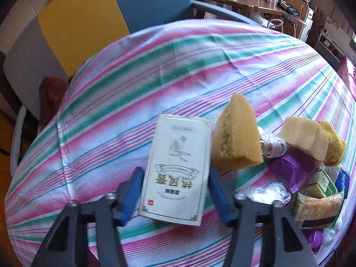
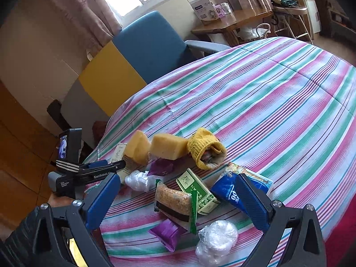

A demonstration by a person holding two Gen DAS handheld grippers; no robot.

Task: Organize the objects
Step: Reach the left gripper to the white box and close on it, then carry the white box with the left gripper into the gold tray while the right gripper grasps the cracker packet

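Note:
A white box (image 1: 178, 169) with printed characters lies on the striped tablecloth (image 1: 178, 71). My left gripper (image 1: 175, 171) straddles it, its blue pads against both long sides. The right wrist view shows this gripper (image 2: 121, 163) from the side at the pile's left edge. My right gripper (image 2: 178, 200) hangs wide open over the pile, above a snack packet (image 2: 173, 200) and a green box (image 2: 198, 191), holding nothing. Two yellow sponges (image 1: 235, 138) (image 1: 304, 138) and a yellow knitted piece (image 2: 204, 149) lie beyond.
A blue packet (image 2: 227, 191), purple packets (image 2: 166, 231) and crumpled clear plastic (image 2: 218, 240) lie in the pile. A blue chair (image 2: 151, 44) and a yellow panel (image 2: 106, 82) stand past the table's far edge. A wooden desk (image 2: 231, 20) is behind.

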